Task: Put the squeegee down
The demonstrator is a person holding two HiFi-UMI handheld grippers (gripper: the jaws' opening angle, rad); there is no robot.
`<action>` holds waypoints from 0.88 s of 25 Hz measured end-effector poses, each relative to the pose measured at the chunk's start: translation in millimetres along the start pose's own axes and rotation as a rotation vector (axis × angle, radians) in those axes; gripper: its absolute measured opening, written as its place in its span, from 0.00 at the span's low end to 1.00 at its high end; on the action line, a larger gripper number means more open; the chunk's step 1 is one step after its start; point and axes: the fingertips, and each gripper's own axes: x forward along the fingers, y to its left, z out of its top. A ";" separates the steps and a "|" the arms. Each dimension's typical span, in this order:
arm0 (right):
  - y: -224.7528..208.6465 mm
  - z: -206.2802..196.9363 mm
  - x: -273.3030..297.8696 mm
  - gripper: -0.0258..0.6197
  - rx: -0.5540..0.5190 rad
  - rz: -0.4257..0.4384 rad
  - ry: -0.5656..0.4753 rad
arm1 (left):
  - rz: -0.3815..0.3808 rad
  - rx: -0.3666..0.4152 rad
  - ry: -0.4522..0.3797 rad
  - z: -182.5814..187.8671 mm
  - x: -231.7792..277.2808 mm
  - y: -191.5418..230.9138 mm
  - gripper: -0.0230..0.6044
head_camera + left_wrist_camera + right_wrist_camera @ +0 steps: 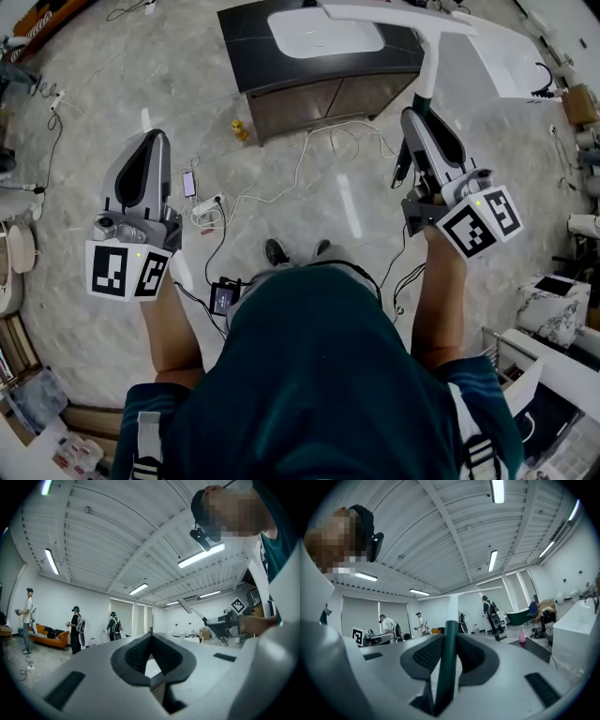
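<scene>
The squeegee [427,67] has a dark green grip and a white stem that rises to a long white blade near the top of the head view. My right gripper [419,120] is shut on its green grip [449,660], which stands upright between the jaws in the right gripper view, with the blade [454,594] lying level above. My left gripper [141,167] is held apart at the left, over the floor. In the left gripper view the left gripper's [150,634] tips meet with nothing between them. The squeegee [193,610] also shows far off at the right there.
A dark vanity [300,80] with a white basin stands ahead on the marble floor. A white bathtub [511,52] sits at the upper right. Cables and a power strip [208,212] lie on the floor between the grippers. Other people [76,629] stand in the room.
</scene>
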 end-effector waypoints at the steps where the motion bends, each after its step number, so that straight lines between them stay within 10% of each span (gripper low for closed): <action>1: 1.2 -0.5 4.1 0.19 -0.003 -0.001 0.002 | -0.003 0.007 0.004 -1.3 2.0 0.8 0.05; 22: -86.1 15.4 92.1 0.19 0.003 0.154 0.027 | 0.101 0.034 0.061 -15.4 106.2 -13.1 0.05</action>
